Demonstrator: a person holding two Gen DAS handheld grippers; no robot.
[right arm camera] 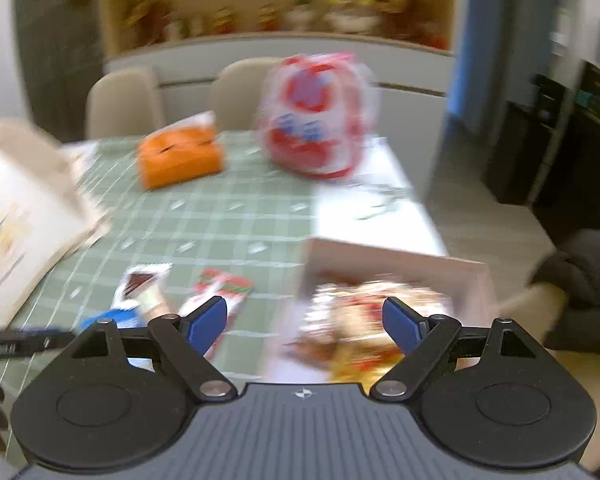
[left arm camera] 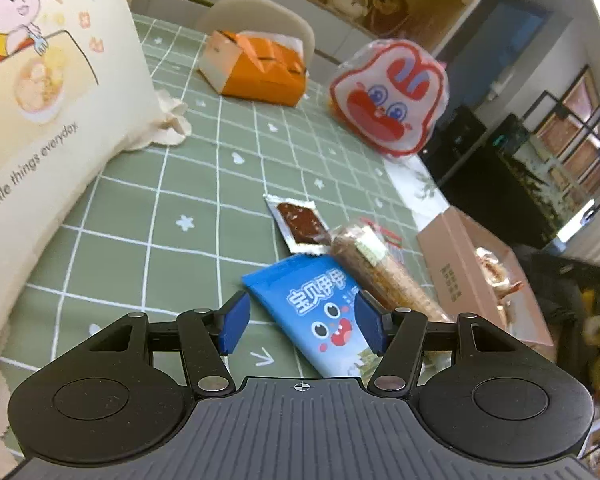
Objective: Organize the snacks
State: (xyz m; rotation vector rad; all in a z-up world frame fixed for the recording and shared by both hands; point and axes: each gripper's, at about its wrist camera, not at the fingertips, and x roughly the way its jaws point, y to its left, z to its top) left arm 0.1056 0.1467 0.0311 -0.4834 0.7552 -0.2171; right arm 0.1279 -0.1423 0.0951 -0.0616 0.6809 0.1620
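Observation:
A blue cartoon snack packet (left arm camera: 320, 312) lies on the green checked tablecloth (left arm camera: 180, 200), between the blue pads of my open left gripper (left arm camera: 302, 320). Just beyond it lie a long wrapped brown bar (left arm camera: 376, 264) and a small clear sachet with a dark snack (left arm camera: 300, 222). A pink cardboard box (left arm camera: 460, 276) with wrapped snacks inside stands at the right table edge. My right gripper (right arm camera: 304, 320) is open and empty above the pink box (right arm camera: 396, 264). The right wrist view is blurred and also shows the sachet (right arm camera: 140, 280), the blue packet (right arm camera: 112, 318) and a red packet (right arm camera: 224, 288).
A cream cartoon-printed tote bag (left arm camera: 40, 120) fills the left. An orange folded box (left arm camera: 256, 68) and a red-and-white bunny-face bag (left arm camera: 392, 96) stand at the far side. Chairs and a shelf stand behind the table. The table edge and floor lie to the right.

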